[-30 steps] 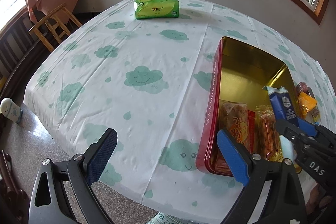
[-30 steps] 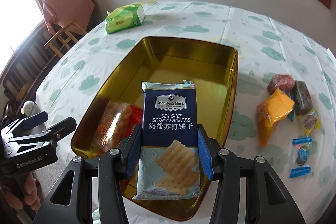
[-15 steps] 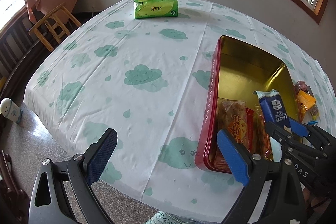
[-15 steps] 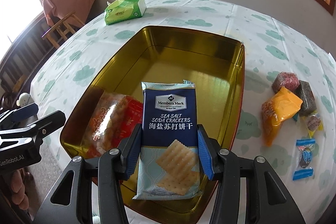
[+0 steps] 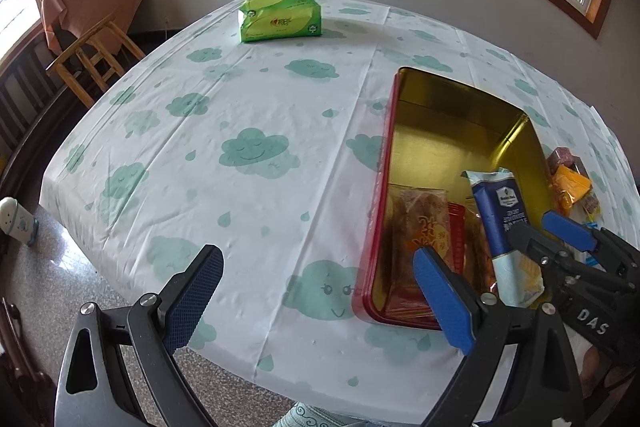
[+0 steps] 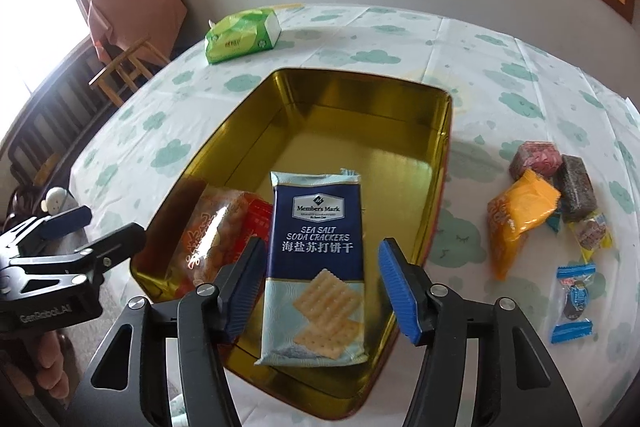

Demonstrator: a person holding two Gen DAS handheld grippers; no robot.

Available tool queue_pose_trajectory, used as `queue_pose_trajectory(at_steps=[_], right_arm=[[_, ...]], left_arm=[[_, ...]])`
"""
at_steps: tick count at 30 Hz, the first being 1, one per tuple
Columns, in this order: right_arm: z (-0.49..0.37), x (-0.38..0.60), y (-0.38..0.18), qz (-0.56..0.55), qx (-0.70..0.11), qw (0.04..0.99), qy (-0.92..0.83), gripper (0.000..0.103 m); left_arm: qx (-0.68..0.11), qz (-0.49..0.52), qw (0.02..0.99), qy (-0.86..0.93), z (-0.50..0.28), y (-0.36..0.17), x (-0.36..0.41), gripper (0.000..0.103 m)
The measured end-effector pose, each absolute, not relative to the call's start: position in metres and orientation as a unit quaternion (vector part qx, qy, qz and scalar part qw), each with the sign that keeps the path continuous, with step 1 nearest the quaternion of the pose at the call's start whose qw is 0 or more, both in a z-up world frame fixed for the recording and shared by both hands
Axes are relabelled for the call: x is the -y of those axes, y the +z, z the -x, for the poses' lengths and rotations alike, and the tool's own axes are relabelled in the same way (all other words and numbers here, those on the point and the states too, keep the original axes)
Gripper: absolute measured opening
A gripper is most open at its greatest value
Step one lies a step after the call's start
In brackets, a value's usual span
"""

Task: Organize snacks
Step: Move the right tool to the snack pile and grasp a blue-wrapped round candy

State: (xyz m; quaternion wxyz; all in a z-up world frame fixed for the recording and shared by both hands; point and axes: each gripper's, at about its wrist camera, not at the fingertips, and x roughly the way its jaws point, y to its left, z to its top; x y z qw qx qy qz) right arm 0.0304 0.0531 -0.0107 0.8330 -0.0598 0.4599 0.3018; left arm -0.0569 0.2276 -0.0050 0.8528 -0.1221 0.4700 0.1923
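Lying in tin: the soda cracker packet [image 6: 318, 263] rests inside the gold-lined tin [image 6: 348, 131], toward its near end, label up
Right gripper [image 6: 320, 283]: jaws spread wide on either side of the packet, a clear gap showing at each blue pad, so nothing is grasped
Left gripper [image 5: 316, 301]: jaws parted wide with only tablecloth between them, hovering over the near table edge just left of the tin [image 5: 386, 187]
Other snacks in tin: an orange-and-red wrapped snack pack [image 6: 218, 231] lies beside the cracker packet, on its left
Tin outside: red wall, seen from the left wrist view
Loose snacks: an orange pouch [image 6: 516, 215], a reddish wrapped block [image 6: 536, 157], a dark wrapped block [image 6: 576, 183], a small yellow-edged sweet [image 6: 594, 231] and a blue-ended candy [image 6: 574, 297] lie on the cloth to the right of the tin, apart from it
Table [image 5: 240, 107]: covered with a white cloth printed with green clouds
Far side: a green tissue pack [image 5: 280, 15] near the table's far edge
Beyond table: a wooden stool [image 5: 94, 55] against the wall
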Motion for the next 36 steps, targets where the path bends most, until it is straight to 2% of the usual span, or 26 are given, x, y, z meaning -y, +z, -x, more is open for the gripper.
queue_pose_trajectory(at_steps=[11,20,29,31,36], right_arm=[[-0.028,0.011,0.012,0.062,-0.411,0.869,0.268,0.059],[-0.060,0.093,-0.015,0.060,-0.438,0.878,0.181,0.059],[-0.074,0.111,-0.045,0.053,-0.462,0.869,0.169,0.059],[-0.075,0.110,-0.049,0.057,-0.459,0.871,0.168,0.057],[-0.080,0.110,-0.056,0.055,-0.461,0.869,0.170,0.043]], left_arm=[[-0.464,0.112,0.860,0.179,0.052,0.001,-0.214,0.095],[-0.466,0.089,0.867,0.152,0.041,0.002,-0.185,0.095],[-0.466,0.055,0.876,0.107,0.027,0.005,-0.139,0.095],[-0.467,0.047,0.878,0.097,0.023,0.005,-0.128,0.095],[-0.465,0.031,0.881,0.080,0.012,0.004,-0.104,0.095]])
